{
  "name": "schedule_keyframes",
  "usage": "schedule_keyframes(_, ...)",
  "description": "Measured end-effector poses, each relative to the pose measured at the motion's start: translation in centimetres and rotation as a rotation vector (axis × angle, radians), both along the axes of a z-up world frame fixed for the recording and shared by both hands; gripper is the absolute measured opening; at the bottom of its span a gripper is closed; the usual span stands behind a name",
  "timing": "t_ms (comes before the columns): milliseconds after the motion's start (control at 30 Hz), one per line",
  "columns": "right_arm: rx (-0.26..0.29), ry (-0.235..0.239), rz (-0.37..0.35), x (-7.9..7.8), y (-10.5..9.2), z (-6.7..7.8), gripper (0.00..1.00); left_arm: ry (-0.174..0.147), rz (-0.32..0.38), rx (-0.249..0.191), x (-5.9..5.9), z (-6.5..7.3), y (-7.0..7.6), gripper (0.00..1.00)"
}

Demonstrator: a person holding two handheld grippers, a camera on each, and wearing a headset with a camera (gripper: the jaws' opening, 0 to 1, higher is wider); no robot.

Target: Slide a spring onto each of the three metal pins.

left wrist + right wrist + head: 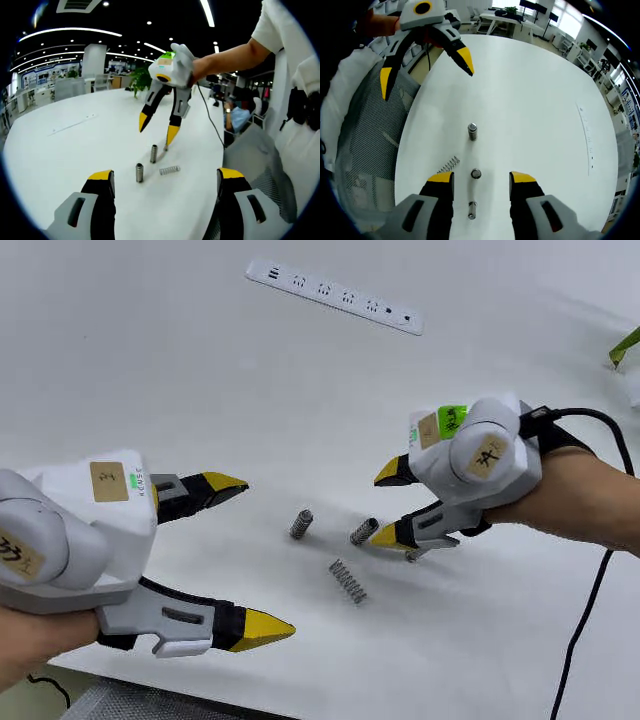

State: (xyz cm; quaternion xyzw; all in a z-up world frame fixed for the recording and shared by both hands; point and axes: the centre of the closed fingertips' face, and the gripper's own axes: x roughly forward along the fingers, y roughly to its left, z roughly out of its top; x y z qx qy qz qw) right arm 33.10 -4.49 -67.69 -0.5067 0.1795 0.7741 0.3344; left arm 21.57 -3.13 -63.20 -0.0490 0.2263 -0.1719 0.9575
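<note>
Gaping empty, your left tongs (268, 554) and right tongs (375, 508) flank the likely light, squashy spring (347, 580) at lower centre, best pinched mid-coil.

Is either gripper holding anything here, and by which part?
Nothing is held: the left gripper and right gripper are both open and empty; the loose spring lies free.

My left gripper (262, 555) and right gripper (378, 508) share one build: rounded white housings and grey jaws that run through black sections to pointed yellow tips. Tan stickers (108, 481) with handwritten marks sit on both. The right one adds a bright green label (452, 420) and trails a black cable (585, 412). My white short sleeve (280, 25) shows in the left gripper view.
</note>
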Motion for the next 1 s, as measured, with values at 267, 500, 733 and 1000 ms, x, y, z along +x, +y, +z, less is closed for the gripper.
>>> schedule_keyframes(267, 0.068, 0.055, -0.086, 0.3, -1.5, 1.8, 0.59, 0.009, -0.025, 0.025, -0.1, 0.3, -0.1, 0.86)
schedule_keyframes(500, 0.101, 0.099, -0.168, 0.8, -3.3, 2.8, 0.69, 0.022, -0.048, 0.053, -0.4, 0.5, -0.1, 0.86)
schedule_keyframes(733, 0.170, 0.168, -0.270, 1.3, -5.1, 3.9, 0.77, 0.029, -0.061, 0.079, -0.6, 0.6, 0.3, 0.86)
schedule_keyframes(1000, 0.229, 0.218, -0.343, 2.0, -8.0, 4.0, 0.86, 0.054, -0.092, 0.127, -0.7, 0.8, 0.3, 0.86)
